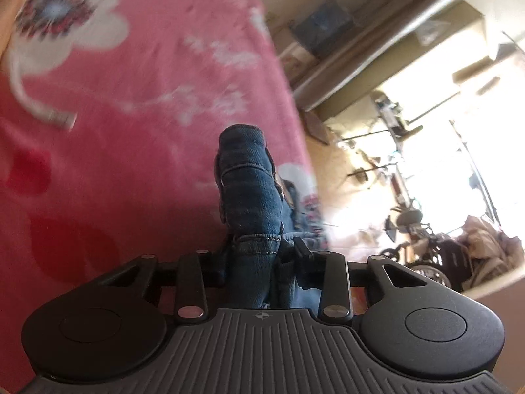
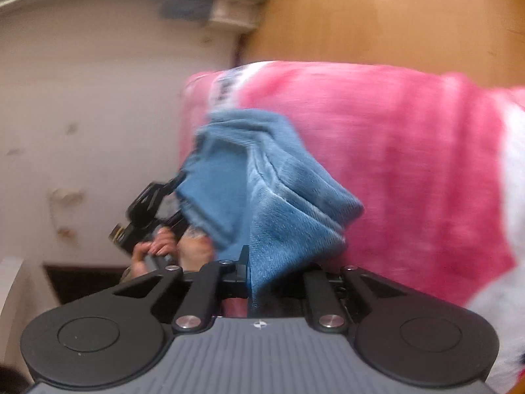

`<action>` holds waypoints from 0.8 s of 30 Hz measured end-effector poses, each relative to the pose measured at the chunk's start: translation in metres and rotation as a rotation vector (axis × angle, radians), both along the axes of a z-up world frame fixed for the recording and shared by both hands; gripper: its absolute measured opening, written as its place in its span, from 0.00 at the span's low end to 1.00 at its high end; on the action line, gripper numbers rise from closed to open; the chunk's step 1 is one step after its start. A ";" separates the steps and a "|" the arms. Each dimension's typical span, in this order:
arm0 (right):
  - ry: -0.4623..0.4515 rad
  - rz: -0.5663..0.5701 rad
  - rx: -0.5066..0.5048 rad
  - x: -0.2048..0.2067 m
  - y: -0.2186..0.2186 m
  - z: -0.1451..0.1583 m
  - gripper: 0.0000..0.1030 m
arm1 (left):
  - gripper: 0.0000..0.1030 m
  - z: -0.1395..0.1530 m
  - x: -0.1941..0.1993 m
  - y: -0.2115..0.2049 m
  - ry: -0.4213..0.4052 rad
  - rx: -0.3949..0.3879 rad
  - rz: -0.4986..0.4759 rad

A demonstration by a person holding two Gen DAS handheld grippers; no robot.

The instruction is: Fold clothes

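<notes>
A dark blue denim garment rises in a bunched roll from between the jaws of my left gripper, which is shut on it; the fingertips are hidden by the cloth. In the right wrist view the same garment shows its paler blue side, creased and hanging in folds, and my right gripper is shut on a narrow edge of it. The left gripper appears there at the left, held by a person's hand, with the cloth stretched between the two grippers above the bed.
A pink blanket with white flowers covers the bed below, and it is also to the right of the garment. A wooden headboard stands behind. A white wall is at the left. Beyond the bed's edge stand shelves and a bicycle.
</notes>
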State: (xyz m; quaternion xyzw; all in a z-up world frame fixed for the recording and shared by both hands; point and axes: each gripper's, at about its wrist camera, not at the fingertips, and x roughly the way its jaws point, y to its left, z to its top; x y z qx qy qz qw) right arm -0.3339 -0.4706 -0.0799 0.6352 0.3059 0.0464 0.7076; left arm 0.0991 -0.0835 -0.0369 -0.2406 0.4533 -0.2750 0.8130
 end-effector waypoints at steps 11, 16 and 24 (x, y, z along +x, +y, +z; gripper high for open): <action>-0.181 0.324 -0.026 0.019 0.053 0.034 0.10 | 0.38 0.052 0.010 0.070 -0.126 0.102 0.023; 0.111 0.557 -0.245 0.028 0.101 -0.012 0.30 | 0.48 -0.040 0.025 0.101 0.081 0.396 0.111; 0.158 0.586 -0.343 0.009 0.069 0.010 0.46 | 0.50 -0.016 0.020 0.112 -0.058 0.363 0.155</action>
